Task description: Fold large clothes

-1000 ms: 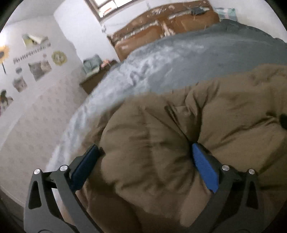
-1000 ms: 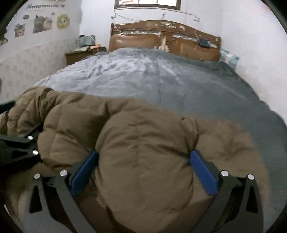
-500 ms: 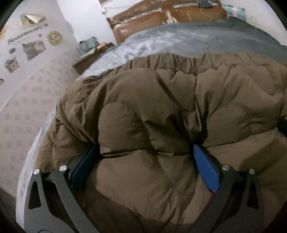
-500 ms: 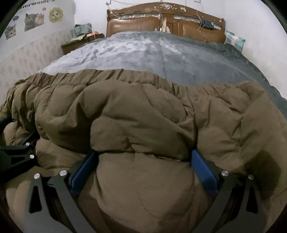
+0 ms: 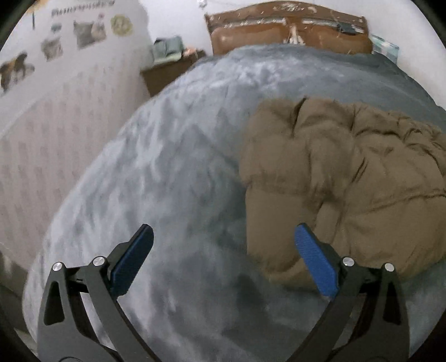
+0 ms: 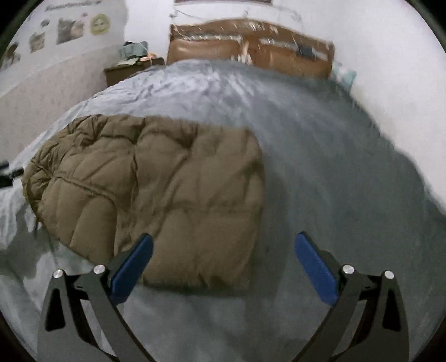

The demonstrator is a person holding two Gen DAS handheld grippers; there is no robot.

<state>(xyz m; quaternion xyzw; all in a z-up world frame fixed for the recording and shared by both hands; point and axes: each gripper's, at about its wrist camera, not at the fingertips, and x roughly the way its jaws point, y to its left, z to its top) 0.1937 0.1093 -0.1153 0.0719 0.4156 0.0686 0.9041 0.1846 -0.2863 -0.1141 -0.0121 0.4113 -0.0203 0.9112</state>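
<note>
Both views are blurring with motion, so the quilting seams on the brown puffer coat point(image 6: 167, 189) are only partly showing, and I cannot tell collar from hem in this bundle. In the left wrist view the coat point(image 5: 348, 181) is running off the right edge of the picture, its far side cut away. It is lying folded on the grey blanket point(image 6: 320, 167) of the bed, toward the foot end and well apart from the brown headboard point(image 6: 251, 47); its long axis is running across the bed, from side to side, with a rounded, puffy end pointing toward the wall bearing the stickers and a squarer end facing the middle of the bed. The left claw point(image 5: 223, 245) is hanging spread wide over bare blanket, gripping nothing, its right blue pad just beside the coat's near corner. The right claw point(image 6: 224, 253) is likewise gaping and holding nothing, with the coat's near edge showing between and past its fingers. Animal stickers point(image 5: 83, 33) are dotting the wall, and a line of lettering point(image 5: 83, 5) above them is smearing too badly to read. A nightstand point(image 6: 131, 69) with heaped items, too blurred to identify, is standing beside the headboard.
</note>
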